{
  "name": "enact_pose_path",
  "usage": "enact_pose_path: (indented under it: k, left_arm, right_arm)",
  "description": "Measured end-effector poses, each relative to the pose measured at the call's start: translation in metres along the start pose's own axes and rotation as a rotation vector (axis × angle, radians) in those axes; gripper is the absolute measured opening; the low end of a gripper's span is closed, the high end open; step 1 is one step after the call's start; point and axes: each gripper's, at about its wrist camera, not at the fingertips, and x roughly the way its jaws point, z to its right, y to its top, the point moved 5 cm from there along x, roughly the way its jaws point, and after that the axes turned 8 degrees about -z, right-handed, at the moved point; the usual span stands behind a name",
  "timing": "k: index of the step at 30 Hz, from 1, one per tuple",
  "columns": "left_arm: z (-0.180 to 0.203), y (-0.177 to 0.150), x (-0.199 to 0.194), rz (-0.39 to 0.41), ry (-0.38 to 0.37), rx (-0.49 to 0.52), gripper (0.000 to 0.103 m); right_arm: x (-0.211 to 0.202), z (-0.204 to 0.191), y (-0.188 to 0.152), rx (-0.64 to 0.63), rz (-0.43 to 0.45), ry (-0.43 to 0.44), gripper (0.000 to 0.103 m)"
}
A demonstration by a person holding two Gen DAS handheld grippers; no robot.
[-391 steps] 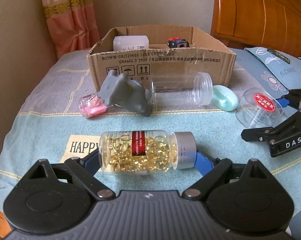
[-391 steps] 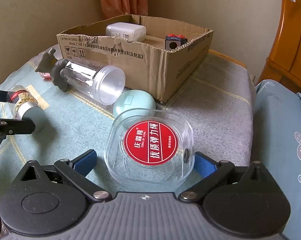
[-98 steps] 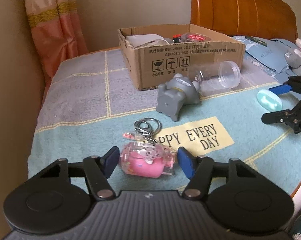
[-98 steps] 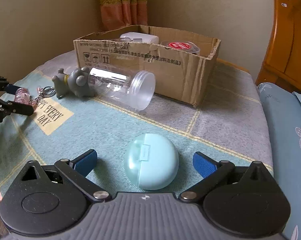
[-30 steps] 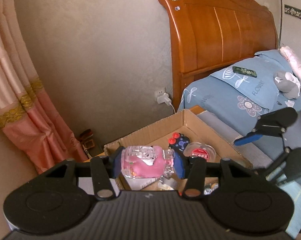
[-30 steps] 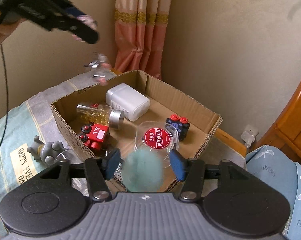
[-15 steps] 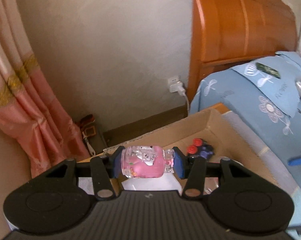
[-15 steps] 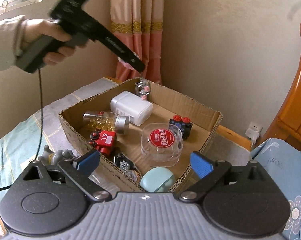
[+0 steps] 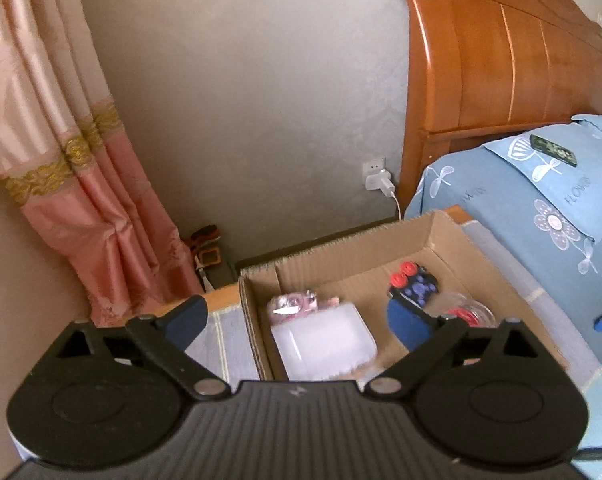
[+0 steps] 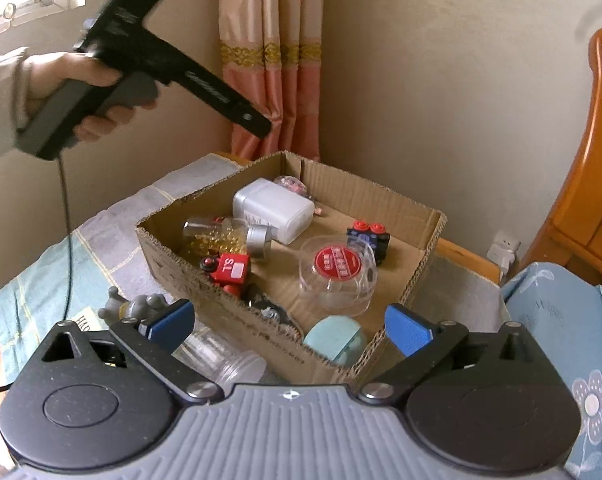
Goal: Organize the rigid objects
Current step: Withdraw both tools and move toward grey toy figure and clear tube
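My left gripper [image 9: 297,320] is open and empty above the cardboard box [image 9: 441,232]. The pink keychain [image 9: 297,305] lies in the box's far corner against the white container [image 9: 323,340]; it also shows in the right wrist view [image 10: 291,185]. My right gripper [image 10: 289,328] is open and empty above the box's [image 10: 173,264] near side. The teal case [image 10: 335,342] lies in the near corner. In the box are the white container [image 10: 273,210], a bottle of yellow capsules [image 10: 225,236], a red toy [image 10: 231,270], a clear round tub with a red label [image 10: 337,276] and a black-and-red toy [image 10: 369,238].
A grey figurine [image 10: 135,306] and a clear plastic jar [image 10: 221,356] lie on the tablecloth in front of the box. The person's hand holds the left gripper's handle [image 10: 113,84] at upper left. A wooden headboard [image 9: 501,60] and blue bedding [image 9: 541,208] are on the right.
My left gripper has opened and let the pink keychain drop into the box's far corner. My right gripper stays open over the box, with the teal case lying in the near corner.
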Motion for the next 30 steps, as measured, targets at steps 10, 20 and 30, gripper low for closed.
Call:
enact_pose_path:
  k: [10, 20, 30]
  left_arm:
    - [0.016, -0.061, -0.050, 0.001, 0.081, -0.029, 0.100]
    - [0.033, -0.128, -0.078, 0.052, 0.154, -0.117, 0.101]
    - [0.025, -0.166, -0.092, 0.075, 0.166, -0.216, 0.102]
  right_arm:
    - [-0.004, -0.024, -0.023, 0.175, -0.054, -0.068, 0.103]
    - [0.003, -0.043, -0.041, 0.349, -0.087, -0.127, 0.103]
    - [0.028, -0.068, -0.033, 0.378, -0.087, -0.156, 0.103]
